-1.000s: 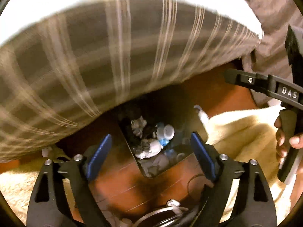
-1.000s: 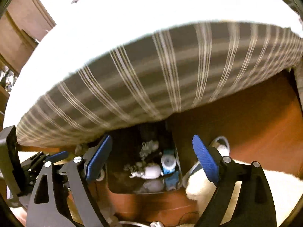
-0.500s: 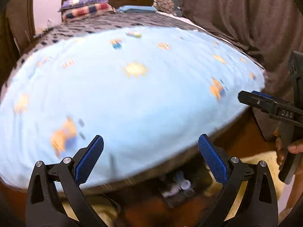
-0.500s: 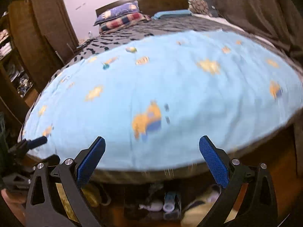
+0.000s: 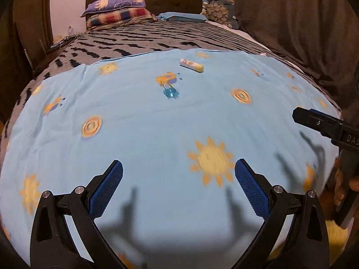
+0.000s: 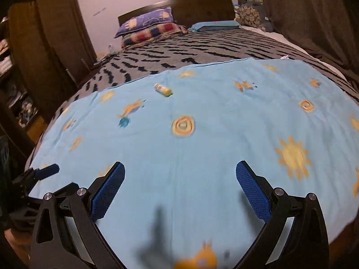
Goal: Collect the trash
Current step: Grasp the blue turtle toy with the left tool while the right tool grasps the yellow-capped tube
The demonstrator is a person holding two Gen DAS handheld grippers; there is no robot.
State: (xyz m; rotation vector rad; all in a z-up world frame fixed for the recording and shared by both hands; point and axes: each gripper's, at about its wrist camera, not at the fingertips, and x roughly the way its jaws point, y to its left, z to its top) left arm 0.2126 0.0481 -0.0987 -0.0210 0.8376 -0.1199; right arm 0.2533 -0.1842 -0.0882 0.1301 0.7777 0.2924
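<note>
A small white and yellow bottle (image 5: pixel 191 65) (image 6: pixel 163 89) lies on its side on the light blue sun-print sheet (image 5: pixel 145 123) (image 6: pixel 224 134), far from both grippers. A small crumpled blue wrapper (image 5: pixel 171 93) (image 6: pixel 124 122) lies nearer, just in front of the bottle. My left gripper (image 5: pixel 178 168) hangs open and empty above the near part of the sheet. My right gripper (image 6: pixel 179 168) is likewise open and empty, to the right of the left one. The right gripper's finger (image 5: pixel 314 120) shows at the left wrist view's right edge, and the left gripper's fingertip (image 6: pixel 48 170) at the other view's left edge.
A grey blanket with black marks (image 5: pixel 145 38) covers the far half of the bed. Pillows (image 5: pixel 116 11) lean on a dark headboard (image 6: pixel 202 6). A dark curtain (image 5: pixel 291 22) hangs on the right, and a wooden wardrobe (image 6: pixel 44 40) stands on the left. A hand (image 5: pixel 345 186) holds the right gripper.
Both grippers rose from the trash bin on the floor by the bed to above the blue sheet. The bin dropped out of view. The bottle and wrapper came into sight.
</note>
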